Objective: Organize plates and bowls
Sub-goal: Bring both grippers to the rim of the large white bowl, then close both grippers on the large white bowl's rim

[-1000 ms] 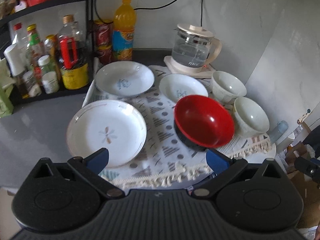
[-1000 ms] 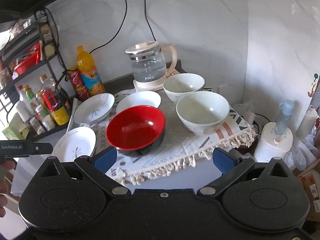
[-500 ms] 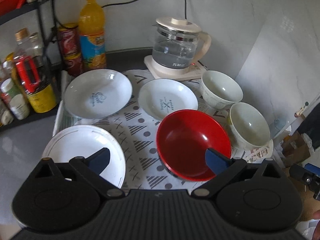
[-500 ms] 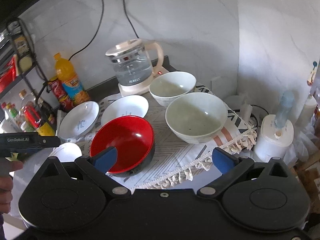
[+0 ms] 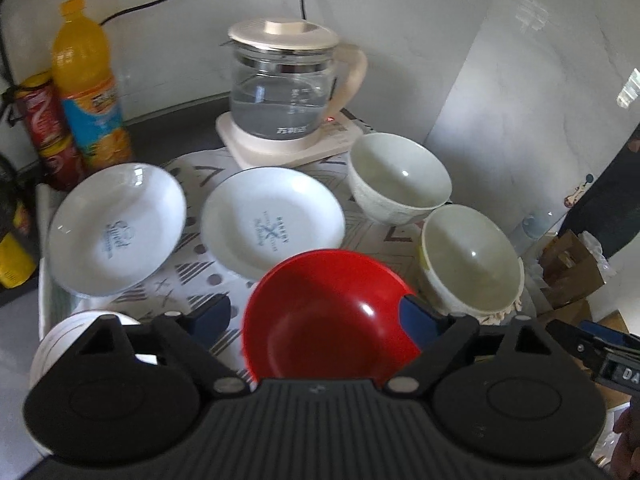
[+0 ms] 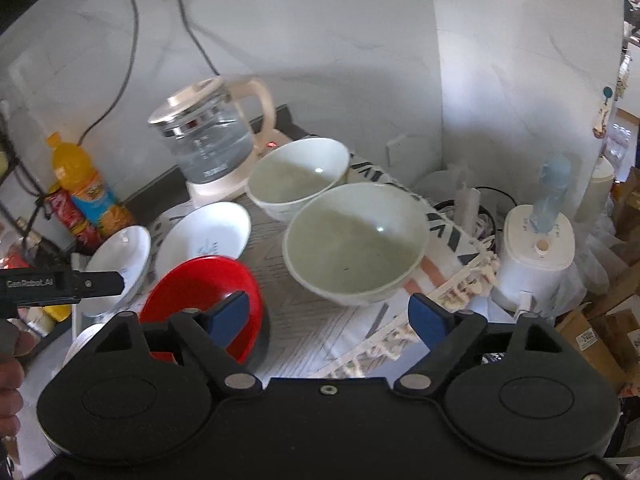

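Observation:
A red bowl [image 5: 320, 312] sits on a patterned cloth [image 5: 188, 272], right under my open, empty left gripper [image 5: 316, 316]. Two white plates [image 5: 116, 228] [image 5: 272, 220] lie behind it, and a third plate [image 5: 80, 328] shows at the near left. Two pale bowls [image 5: 400, 176] [image 5: 472, 256] stand to the right. In the right wrist view my open, empty right gripper [image 6: 330, 314] hovers just before the nearer pale bowl [image 6: 356, 244], with the red bowl [image 6: 200, 292] at its left finger and the farther pale bowl [image 6: 300, 176] behind.
A glass kettle [image 5: 284, 84] on its base stands at the back by the wall. An orange drink bottle [image 5: 88, 80] and red cans [image 5: 44, 120] stand at the back left. A white appliance [image 6: 536, 240] and boxes sit off the counter's right edge.
Both grippers have moved forward and closer to the dishes. The left gripper now hangs over the red bowl; the right one has neared the nearer pale bowl.

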